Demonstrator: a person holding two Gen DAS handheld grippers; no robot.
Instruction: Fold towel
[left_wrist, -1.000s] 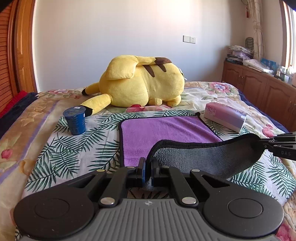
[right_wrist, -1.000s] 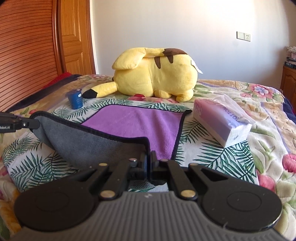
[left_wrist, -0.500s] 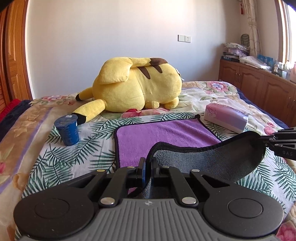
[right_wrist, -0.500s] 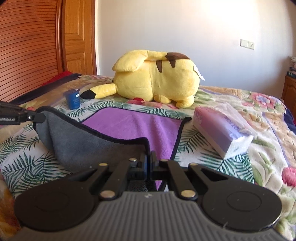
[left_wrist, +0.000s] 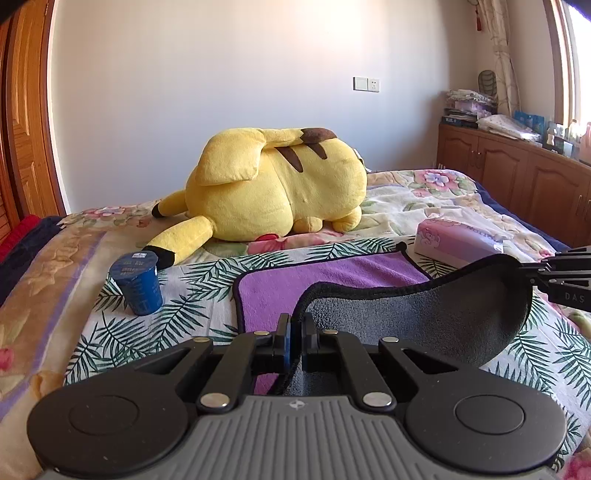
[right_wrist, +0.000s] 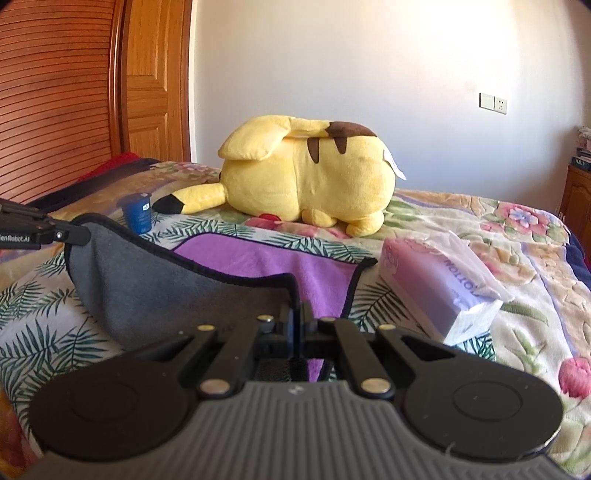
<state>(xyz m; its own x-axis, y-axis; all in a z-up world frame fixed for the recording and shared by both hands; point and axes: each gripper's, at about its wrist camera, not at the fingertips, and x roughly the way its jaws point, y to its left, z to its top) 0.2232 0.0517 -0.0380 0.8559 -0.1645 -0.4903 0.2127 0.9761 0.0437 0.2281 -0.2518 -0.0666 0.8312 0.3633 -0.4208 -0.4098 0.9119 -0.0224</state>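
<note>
Both the left gripper (left_wrist: 294, 338) and right gripper (right_wrist: 295, 325) have jaws clenched on near corners of the purple-and-grey microfibre towel (left_wrist: 332, 280), lifted above the bed; uneven travel could skew the fold.

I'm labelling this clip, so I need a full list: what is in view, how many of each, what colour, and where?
towel: 1, purple face, grey underside, black edging; on the bed, near edge lifted.
plush toy: 1, yellow with brown stripes; lying beyond the towel.
cup: 1, blue; left of the towel.
tissue pack: 1, pink-purple; right of the towel.
bedspread: 1, floral and palm-leaf print; under everything.
cabinet: 1, brown wood; along the right wall.
left gripper: 1, black; clamped on a near towel corner.
right gripper: 1, black; clamped on the other near corner.
</note>
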